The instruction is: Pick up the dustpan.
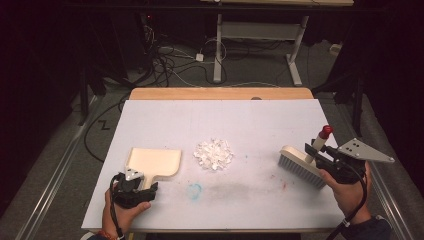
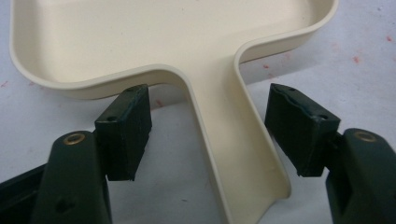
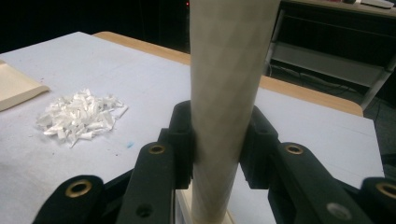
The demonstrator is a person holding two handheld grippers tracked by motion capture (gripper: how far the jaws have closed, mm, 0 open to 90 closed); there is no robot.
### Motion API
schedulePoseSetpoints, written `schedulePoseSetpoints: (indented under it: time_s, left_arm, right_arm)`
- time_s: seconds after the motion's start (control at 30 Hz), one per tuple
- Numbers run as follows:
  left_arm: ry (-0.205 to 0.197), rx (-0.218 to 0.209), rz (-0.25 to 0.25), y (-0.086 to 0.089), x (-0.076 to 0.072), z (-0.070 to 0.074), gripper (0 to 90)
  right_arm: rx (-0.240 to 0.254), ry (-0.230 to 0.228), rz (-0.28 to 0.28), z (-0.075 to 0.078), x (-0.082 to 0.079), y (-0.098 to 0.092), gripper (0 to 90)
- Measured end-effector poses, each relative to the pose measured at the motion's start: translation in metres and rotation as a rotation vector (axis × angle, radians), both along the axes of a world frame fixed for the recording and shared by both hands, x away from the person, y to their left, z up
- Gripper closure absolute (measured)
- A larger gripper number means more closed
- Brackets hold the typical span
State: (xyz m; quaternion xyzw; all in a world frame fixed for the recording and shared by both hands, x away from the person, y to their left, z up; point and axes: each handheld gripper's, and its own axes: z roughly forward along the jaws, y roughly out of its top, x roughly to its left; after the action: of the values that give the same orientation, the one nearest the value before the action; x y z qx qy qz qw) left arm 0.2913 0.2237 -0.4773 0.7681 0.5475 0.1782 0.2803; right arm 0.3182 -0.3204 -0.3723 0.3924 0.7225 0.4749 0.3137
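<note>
Cream plastic dustpan (image 1: 154, 162) lies at eight o'clock on the table (image 1: 250, 115), its handle running back between the left gripper (image 1: 133, 188)'s spread fingers (image 2: 125, 133). Shredded white paper (image 1: 214, 153) sits centre. At four o'clock, the right gripper (image 1: 334, 165) pinches the brush (image 1: 302, 167)'s smooth round handle.

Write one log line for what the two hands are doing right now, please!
left gripper: open, fingers either side of dustpan handle | right gripper: shut on brush handle | paper scraps: piled mid-table, untouched
</note>
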Motion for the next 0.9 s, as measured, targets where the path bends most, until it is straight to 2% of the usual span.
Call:
schedulePoseSetpoints:
  time_s: [0.17, 0.47, 0.9]
  left_arm:
    - [-0.014, 0.027, -0.025, -0.0037, -0.0022, 0.0016, 25.6]
    - [-0.023, 0.038, -0.027, -0.0046, -0.0039, 0.0026, 25.0]
    - [-0.004, 0.011, -0.02, -0.0017, -0.0003, -0.0001, 26.5]
  right_arm:
    - [0.004, 0.002, 0.0, -0.0008, 0.0009, 0.0008, 70.8]
    - [-0.005, -0.005, 0.0, -0.0013, 0.0064, 0.007, 70.8]
    - [-0.015, -0.006, 0.0, -0.0013, 0.0068, 0.0081, 70.8]
